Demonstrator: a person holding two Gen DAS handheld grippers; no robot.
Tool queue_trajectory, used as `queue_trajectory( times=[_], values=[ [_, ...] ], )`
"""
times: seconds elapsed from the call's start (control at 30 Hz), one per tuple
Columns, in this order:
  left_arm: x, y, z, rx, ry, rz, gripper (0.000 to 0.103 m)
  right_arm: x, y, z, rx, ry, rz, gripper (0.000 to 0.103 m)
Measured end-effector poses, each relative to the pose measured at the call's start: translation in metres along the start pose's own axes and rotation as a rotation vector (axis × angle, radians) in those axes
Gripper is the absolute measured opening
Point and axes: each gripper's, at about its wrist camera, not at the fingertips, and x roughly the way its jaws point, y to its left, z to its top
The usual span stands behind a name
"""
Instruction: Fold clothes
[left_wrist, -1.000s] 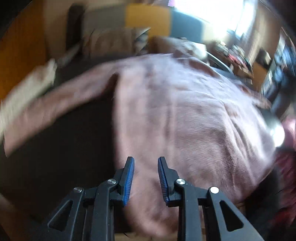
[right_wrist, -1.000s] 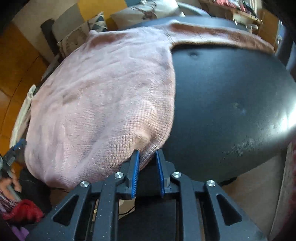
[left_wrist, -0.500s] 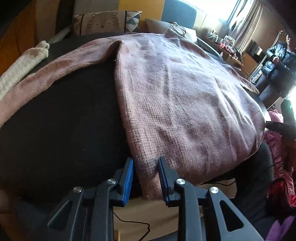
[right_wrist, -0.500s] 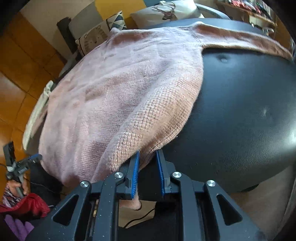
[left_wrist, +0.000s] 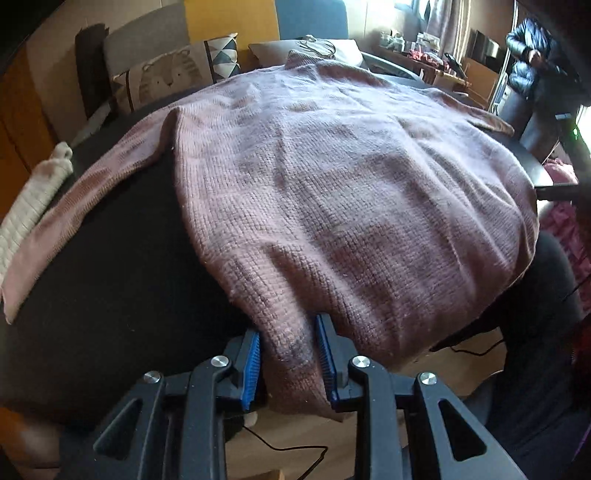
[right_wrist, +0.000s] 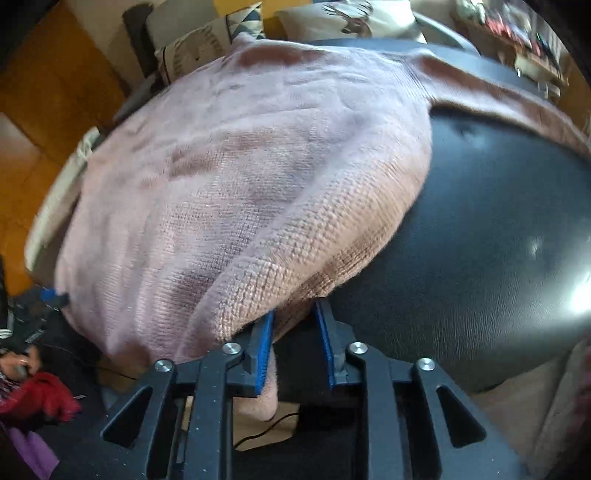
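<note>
A pink knit sweater (left_wrist: 332, 184) lies spread over a round black table (left_wrist: 110, 277), one sleeve trailing off to the left. Its near left hem corner hangs between the blue pads of my left gripper (left_wrist: 288, 354), whose jaws stand apart around the fabric without squeezing it. In the right wrist view the sweater (right_wrist: 221, 184) rises in a ridge toward my right gripper (right_wrist: 295, 339). Those jaws are opening. The hem drapes against the left pad (right_wrist: 264, 354) and hangs below it, while the right pad stands free of the cloth.
Patterned pillows (left_wrist: 166, 77) lean behind the table. A cream knit garment (left_wrist: 29, 206) lies at the table's left edge. A person in a dark jacket (left_wrist: 532, 55) stands far right. Red cloth (right_wrist: 37, 398) and a cable (left_wrist: 295, 450) lie on the floor.
My left gripper came down to the near edge and now has the hem corner between its pads. My right gripper pulled its hem corner into a ridge, then its jaws widened.
</note>
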Motion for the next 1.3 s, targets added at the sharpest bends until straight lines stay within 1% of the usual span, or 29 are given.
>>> queue_trajectory(
  times=[0.03, 0.1, 0.2, 0.23, 0.3, 0.37, 0.4, 0.43, 0.47, 0.53, 0.63, 0.73, 0.9, 1.0, 1.07, 1.1, 1.13, 1.17, 1.2, 1.23, 1.27, 1.3],
  values=[
    [-0.001, 0.001, 0.000, -0.006, 0.000, -0.001, 0.025, 0.000, 0.003, 0.002, -0.001, 0.008, -0.014, 0.027],
    [-0.003, 0.007, 0.001, -0.024, 0.005, -0.009, 0.025, -0.003, 0.000, 0.003, 0.051, 0.009, -0.045, 0.028],
    [0.000, 0.011, 0.008, -0.049, 0.011, -0.024, 0.025, -0.002, -0.007, 0.001, 0.124, 0.013, -0.017, 0.035],
    [0.001, 0.010, 0.008, -0.043, 0.009, -0.021, 0.025, -0.001, -0.009, 0.001, 0.145, 0.017, -0.003, 0.040],
    [0.002, 0.008, 0.008, -0.031, 0.005, -0.015, 0.025, 0.003, -0.002, 0.003, 0.135, 0.013, -0.012, 0.048],
    [0.003, 0.006, 0.008, -0.016, 0.005, 0.006, 0.025, 0.007, 0.010, 0.004, 0.069, -0.007, -0.054, 0.049],
    [0.003, 0.004, 0.008, -0.008, 0.005, 0.018, 0.024, 0.009, 0.017, 0.004, 0.033, -0.017, -0.077, 0.043],
    [0.002, 0.004, 0.007, -0.007, 0.004, 0.026, 0.021, 0.009, 0.021, 0.005, 0.006, -0.021, -0.066, 0.016],
    [0.001, 0.005, 0.007, -0.012, 0.002, 0.028, 0.019, 0.008, 0.024, 0.005, -0.013, -0.013, -0.023, 0.005],
    [0.000, 0.012, 0.008, -0.046, 0.004, 0.001, 0.013, 0.008, 0.025, 0.005, -0.026, 0.005, -0.014, 0.005],
    [-0.005, 0.017, 0.007, -0.075, 0.010, -0.026, 0.011, 0.001, 0.017, 0.002, -0.026, 0.019, -0.034, 0.005],
    [-0.006, 0.022, 0.007, -0.078, 0.014, -0.022, 0.011, -0.009, -0.001, -0.003, 0.006, 0.029, -0.065, 0.005],
    [-0.010, 0.032, 0.009, -0.104, -0.005, -0.015, 0.010, -0.026, -0.027, -0.009, 0.038, 0.021, -0.201, 0.005],
    [-0.008, 0.041, 0.009, -0.147, -0.010, -0.030, 0.010, -0.023, -0.042, -0.009, 0.078, 0.013, -0.244, 0.004],
    [-0.003, 0.036, 0.008, -0.141, -0.001, -0.029, 0.011, -0.019, -0.050, -0.013, 0.095, 0.025, -0.238, 0.004],
    [-0.001, 0.034, 0.007, -0.138, 0.004, -0.029, 0.011, -0.024, -0.059, -0.020, 0.101, 0.027, -0.223, 0.005],
    [-0.003, 0.029, 0.005, -0.115, -0.003, -0.023, 0.011, -0.026, -0.060, -0.021, 0.107, 0.013, -0.195, 0.006],
    [-0.003, 0.026, 0.005, -0.100, -0.002, -0.030, 0.011, -0.029, -0.058, -0.021, 0.116, -0.005, -0.135, 0.008],
    [-0.004, 0.025, 0.004, -0.097, -0.005, -0.049, 0.011, -0.032, -0.055, -0.021, 0.117, -0.014, -0.099, 0.009],
    [-0.004, 0.023, 0.003, -0.094, -0.008, -0.067, 0.011, -0.035, -0.053, -0.021, 0.116, -0.021, -0.071, 0.018],
    [-0.004, 0.024, 0.003, -0.095, -0.007, -0.087, 0.012, -0.038, -0.050, -0.022, 0.105, -0.032, -0.061, 0.022],
    [-0.003, 0.023, 0.002, -0.095, -0.002, -0.115, 0.012, -0.041, -0.047, -0.024, 0.089, -0.040, -0.064, 0.032]
  ],
)
